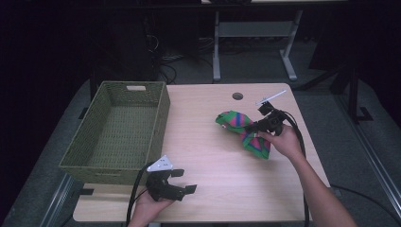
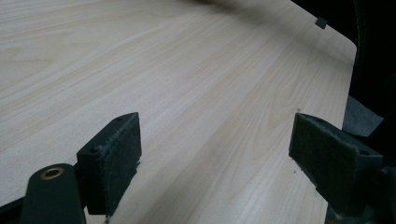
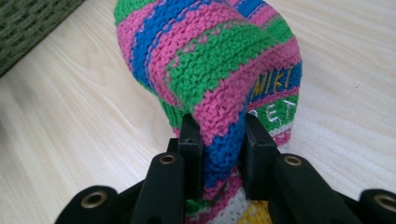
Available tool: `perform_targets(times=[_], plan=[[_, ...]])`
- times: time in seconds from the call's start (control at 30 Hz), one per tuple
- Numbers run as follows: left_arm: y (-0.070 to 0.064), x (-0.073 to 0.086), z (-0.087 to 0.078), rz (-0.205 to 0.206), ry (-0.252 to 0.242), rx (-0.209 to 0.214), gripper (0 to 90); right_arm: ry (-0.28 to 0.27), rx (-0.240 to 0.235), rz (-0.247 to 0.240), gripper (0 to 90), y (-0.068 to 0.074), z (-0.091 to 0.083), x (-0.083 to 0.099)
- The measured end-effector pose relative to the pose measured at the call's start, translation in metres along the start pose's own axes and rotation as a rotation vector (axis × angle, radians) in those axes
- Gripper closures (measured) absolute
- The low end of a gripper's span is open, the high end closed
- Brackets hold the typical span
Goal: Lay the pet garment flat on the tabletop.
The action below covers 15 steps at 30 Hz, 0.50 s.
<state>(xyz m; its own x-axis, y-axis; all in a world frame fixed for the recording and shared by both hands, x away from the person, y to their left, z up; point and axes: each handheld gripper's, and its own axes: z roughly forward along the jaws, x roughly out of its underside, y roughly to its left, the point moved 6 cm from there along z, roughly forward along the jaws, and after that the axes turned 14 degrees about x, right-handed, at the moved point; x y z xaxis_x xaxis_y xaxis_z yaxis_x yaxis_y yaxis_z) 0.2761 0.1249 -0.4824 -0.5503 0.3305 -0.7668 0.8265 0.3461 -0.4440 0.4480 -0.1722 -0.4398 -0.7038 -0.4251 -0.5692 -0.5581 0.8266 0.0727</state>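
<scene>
A knitted piece striped in green, pink and blue lies bunched on the right half of the wooden table. My right gripper is shut on a fold of this knitted piece, the fabric pinched between its two black jaws with yellow lettering showing on one stripe. My left gripper rests in a hand near the table's front edge, open, with bare wood between its padded fingers. A green woven basket stands empty at the left.
The basket's corner shows at the top left of the right gripper view. A round cable hole and a white strip lie near the table's far edge. Desk legs and cables stand behind the table.
</scene>
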Motion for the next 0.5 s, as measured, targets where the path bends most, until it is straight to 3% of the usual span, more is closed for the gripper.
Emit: perform_targets(times=[0.5], plan=[[0.0, 0.0, 0.0, -0.009, -0.01, 0.0, 16.6, -0.058, -0.03, -0.052, 72.7, 0.019, -0.031, -0.004]])
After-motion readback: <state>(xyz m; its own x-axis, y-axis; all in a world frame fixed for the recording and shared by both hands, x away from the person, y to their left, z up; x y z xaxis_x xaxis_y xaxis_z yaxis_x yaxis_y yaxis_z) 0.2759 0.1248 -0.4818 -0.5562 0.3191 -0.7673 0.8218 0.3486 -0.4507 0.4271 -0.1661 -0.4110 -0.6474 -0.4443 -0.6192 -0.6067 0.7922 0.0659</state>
